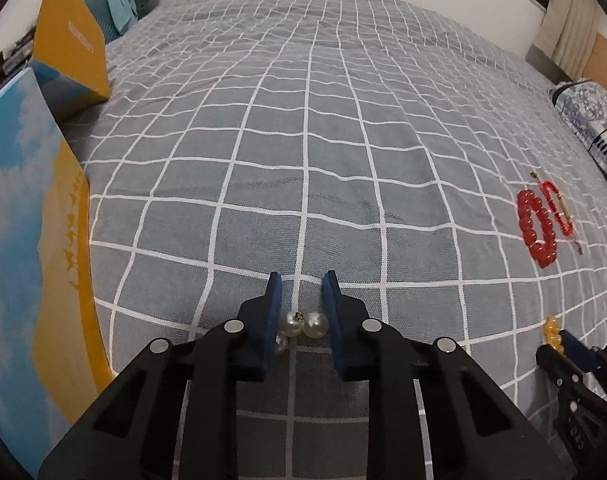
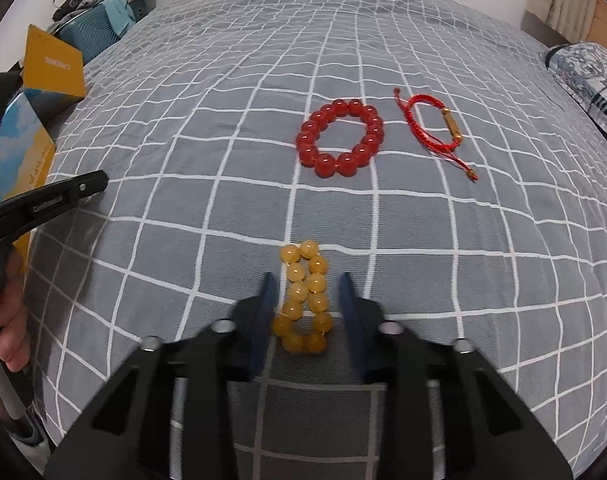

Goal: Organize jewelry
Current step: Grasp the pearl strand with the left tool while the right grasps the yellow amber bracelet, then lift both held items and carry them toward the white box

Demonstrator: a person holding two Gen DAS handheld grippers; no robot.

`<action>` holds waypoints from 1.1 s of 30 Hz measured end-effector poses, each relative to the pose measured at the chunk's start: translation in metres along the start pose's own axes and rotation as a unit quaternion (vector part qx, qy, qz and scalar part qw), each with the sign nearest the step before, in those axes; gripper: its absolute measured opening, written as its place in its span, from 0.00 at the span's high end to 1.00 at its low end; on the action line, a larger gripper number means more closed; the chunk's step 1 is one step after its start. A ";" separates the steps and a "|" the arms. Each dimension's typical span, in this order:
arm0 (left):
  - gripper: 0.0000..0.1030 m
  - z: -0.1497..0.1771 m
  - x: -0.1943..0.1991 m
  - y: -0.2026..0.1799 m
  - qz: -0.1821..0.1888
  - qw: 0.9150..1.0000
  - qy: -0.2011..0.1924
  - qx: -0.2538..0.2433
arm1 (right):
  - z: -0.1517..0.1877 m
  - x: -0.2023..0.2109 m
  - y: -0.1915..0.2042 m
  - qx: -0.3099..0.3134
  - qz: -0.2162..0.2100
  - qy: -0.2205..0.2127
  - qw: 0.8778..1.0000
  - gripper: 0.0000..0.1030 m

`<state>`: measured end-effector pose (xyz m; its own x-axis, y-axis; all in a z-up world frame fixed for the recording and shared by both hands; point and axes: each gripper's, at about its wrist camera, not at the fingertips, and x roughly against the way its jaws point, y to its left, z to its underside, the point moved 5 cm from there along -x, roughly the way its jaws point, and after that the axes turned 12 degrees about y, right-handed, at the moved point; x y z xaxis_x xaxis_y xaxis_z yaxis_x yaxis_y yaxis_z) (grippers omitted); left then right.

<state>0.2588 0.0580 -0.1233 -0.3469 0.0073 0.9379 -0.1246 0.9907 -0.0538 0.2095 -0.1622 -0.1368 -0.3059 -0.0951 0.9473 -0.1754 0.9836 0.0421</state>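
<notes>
Left wrist view: the left tool (image 1: 302, 294) points down at the bed (image 1: 343, 140), its 2 blue pads drawn in around a pearl piece (image 1: 303, 325). The left pad touches the pearls; a thin gap seems to remain at the right pad, so a firm clamp cannot be confirmed.

Right wrist view: the right tool (image 2: 307, 294) brackets a yellow bead bracelet (image 2: 305, 300), squashed into a long double row on the quilt. Clear gaps show on both sides, so the pads stand apart and are not yet pressing.

Farther off and to the right lie a red bead bracelet (image 2: 340, 137) and, just beside it, a red cord bracelet (image 2: 435, 130). An open yellow and blue box (image 1: 69, 46) stands at the far left.

Risks, as judged:
1. The round pearls may roll or squirt out of a partial pinch when lifted.
2. The pads may catch quilt fabric along with the beads, dragging the cover.
3. The elastic bracelet may spring wide and slip off 1 pad.
4. The 2 tools work near each other; the left tool's arm (image 2: 43, 204) already reaches into the right view, so they may collide on the way to the box.
</notes>
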 end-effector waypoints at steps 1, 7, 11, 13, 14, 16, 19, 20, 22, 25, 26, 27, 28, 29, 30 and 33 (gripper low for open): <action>0.80 0.000 0.001 0.000 0.003 1.000 0.000 0.002 | 0.000 0.001 -0.002 -0.005 -0.001 -0.001 1.000 0.83; 0.82 0.003 0.008 -0.007 0.008 1.000 -0.005 -0.008 | 0.001 0.005 -0.005 -0.010 0.004 -0.008 1.000 0.90; 0.82 0.004 0.012 -0.010 0.011 1.000 -0.010 -0.013 | 0.001 0.008 -0.006 -0.013 0.003 -0.016 1.000 0.90; 0.83 0.004 0.014 -0.011 0.013 1.000 -0.011 -0.015 | 0.001 0.010 -0.007 -0.015 0.002 -0.022 1.000 0.90; 0.85 0.004 0.015 -0.011 0.014 1.000 -0.012 -0.014 | 0.000 0.011 -0.007 -0.016 0.002 -0.024 1.000 0.91; 0.86 0.005 0.017 -0.012 0.016 1.000 -0.015 -0.016 | -0.001 0.014 -0.008 -0.018 0.009 -0.035 0.999 0.91; 0.89 0.005 0.019 -0.013 0.017 1.000 -0.017 -0.018 | -0.002 0.019 -0.010 -0.022 0.013 -0.047 0.999 0.91; 0.89 0.005 0.020 -0.013 0.017 1.000 -0.017 -0.018 | -0.003 0.020 -0.011 -0.024 0.013 -0.049 0.998 0.91; 0.89 0.006 0.021 -0.014 0.018 0.999 -0.019 -0.020 | -0.003 0.022 -0.012 -0.026 0.015 -0.057 0.998 0.91; 0.89 0.006 0.026 -0.017 0.019 0.999 -0.026 -0.028 | -0.004 0.026 -0.014 -0.030 0.014 -0.069 0.997 0.91; 0.89 0.006 0.029 -0.019 0.019 0.999 -0.030 -0.029 | -0.004 0.028 -0.015 -0.031 0.013 -0.073 0.997 0.91; 0.89 0.006 0.031 -0.019 0.021 0.999 -0.033 -0.030 | -0.005 0.030 -0.015 -0.032 0.012 -0.078 0.996 0.91; 0.89 0.006 0.034 -0.020 0.023 0.999 -0.036 -0.031 | -0.005 0.032 -0.015 -0.033 0.012 -0.084 0.996 0.91; 0.89 0.006 0.038 -0.021 0.024 0.998 -0.041 -0.033 | -0.005 0.035 -0.015 -0.033 0.012 -0.091 0.995 0.91; 0.89 0.006 0.040 -0.022 0.025 0.998 -0.044 -0.033 | -0.005 0.038 -0.015 -0.034 0.013 -0.098 0.995 0.91; 0.89 0.006 0.049 -0.024 0.031 0.997 -0.055 -0.034 | -0.006 0.045 -0.014 -0.032 0.018 -0.119 0.992 0.91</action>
<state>0.2388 0.0338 -0.0778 -0.4532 0.0576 0.8896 -0.0373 0.9958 -0.0835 0.2039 -0.1796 -0.0925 -0.5252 -0.0861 0.8466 -0.1029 0.9940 0.0373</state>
